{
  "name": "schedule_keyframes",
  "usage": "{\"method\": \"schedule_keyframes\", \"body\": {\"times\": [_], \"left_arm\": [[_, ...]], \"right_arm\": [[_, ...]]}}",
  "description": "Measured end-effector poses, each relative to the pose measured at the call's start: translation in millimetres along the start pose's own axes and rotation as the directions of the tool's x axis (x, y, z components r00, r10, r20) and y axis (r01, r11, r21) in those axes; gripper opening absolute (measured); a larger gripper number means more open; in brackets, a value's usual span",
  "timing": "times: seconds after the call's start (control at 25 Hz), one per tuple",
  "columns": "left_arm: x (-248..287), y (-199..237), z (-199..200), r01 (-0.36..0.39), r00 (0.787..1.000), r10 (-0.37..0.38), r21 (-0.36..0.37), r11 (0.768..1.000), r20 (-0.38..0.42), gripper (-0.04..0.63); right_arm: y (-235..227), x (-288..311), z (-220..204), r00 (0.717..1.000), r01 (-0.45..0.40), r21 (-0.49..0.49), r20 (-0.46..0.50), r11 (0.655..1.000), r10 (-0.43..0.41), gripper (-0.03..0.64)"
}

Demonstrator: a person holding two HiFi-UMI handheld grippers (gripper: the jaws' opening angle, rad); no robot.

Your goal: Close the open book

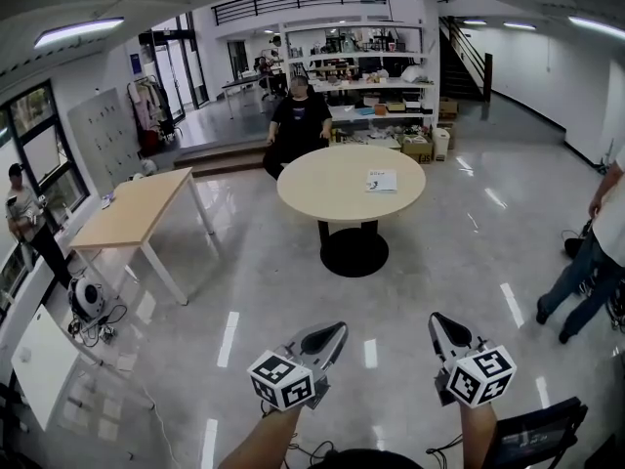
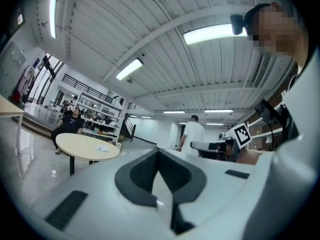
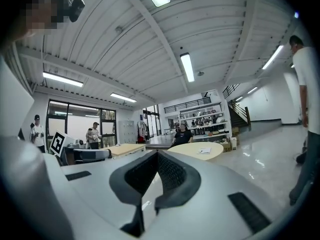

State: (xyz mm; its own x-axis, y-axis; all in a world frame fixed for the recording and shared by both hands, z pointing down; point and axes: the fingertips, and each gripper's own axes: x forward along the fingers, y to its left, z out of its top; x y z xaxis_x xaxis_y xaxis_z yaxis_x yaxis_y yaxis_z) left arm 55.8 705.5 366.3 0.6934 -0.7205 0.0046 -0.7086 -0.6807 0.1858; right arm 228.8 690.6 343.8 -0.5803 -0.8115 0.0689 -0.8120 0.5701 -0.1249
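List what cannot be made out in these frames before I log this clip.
White book on the round beige table: too small in every view to tell open from closed.
Standing person in jeans: head view, cut off by the right edge.

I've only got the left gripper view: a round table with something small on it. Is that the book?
Observer: Yes. The head view shows the book flat on the round table, toward its right side; open or closed, too small to tell.
Operator: Right claw?
Observer: Its own view shows the right claw shut, nothing in it.
Operator: Floor hazards?
Observer: Head view shows cables on the floor, far left.
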Motion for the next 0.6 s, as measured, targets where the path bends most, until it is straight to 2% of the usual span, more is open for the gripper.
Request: {"method": "schedule_keyframes", "body": {"times": [0.6], "left_arm": [[4, -22, -11, 0.012, 0.999, -0.012, 0.005, 1.0, -0.038, -0.009]], "right_arm": [[-9, -18, -5, 1.0, -0.002, 0.03, 0.006, 1.0, 0.002, -0.002]]}}
